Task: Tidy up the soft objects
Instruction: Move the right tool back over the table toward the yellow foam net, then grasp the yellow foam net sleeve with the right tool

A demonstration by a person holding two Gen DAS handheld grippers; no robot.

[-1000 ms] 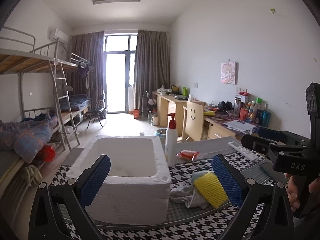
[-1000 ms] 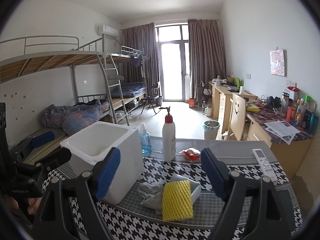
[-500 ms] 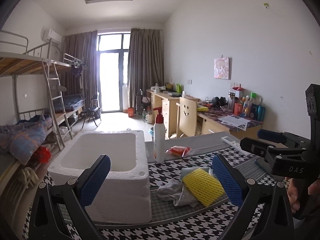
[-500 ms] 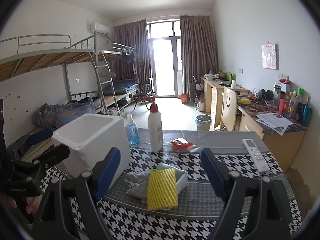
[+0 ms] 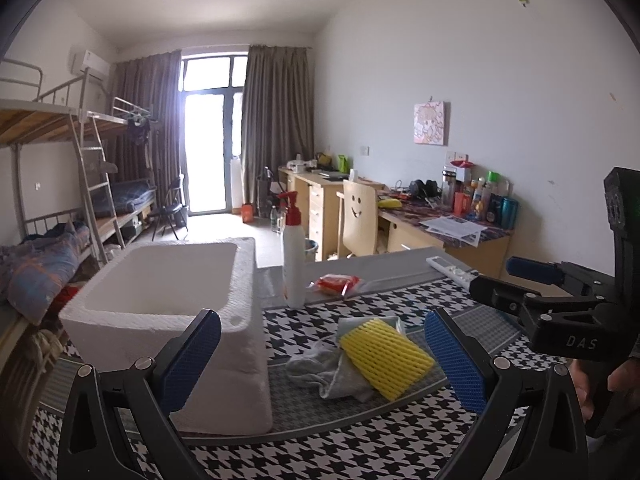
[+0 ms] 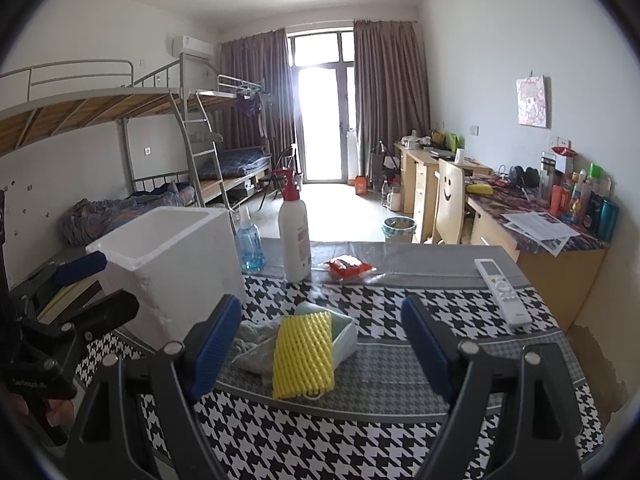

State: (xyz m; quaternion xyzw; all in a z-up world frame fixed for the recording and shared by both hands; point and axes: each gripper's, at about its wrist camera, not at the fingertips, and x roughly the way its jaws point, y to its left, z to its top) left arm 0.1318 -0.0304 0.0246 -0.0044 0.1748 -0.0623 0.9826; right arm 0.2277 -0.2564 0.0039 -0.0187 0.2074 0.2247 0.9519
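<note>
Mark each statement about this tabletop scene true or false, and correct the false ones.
1. The yellow foam net lies on a grey cloth. True.
2. The foam box holds the cloth. False: what shows of its inside is bare, and the cloth lies on the table outside it.
3. The right tool grips the net. False: it is open and holds nothing.
4. A pump bottle stands upright behind the net. True.
5. The left tool is open. True.
</note>
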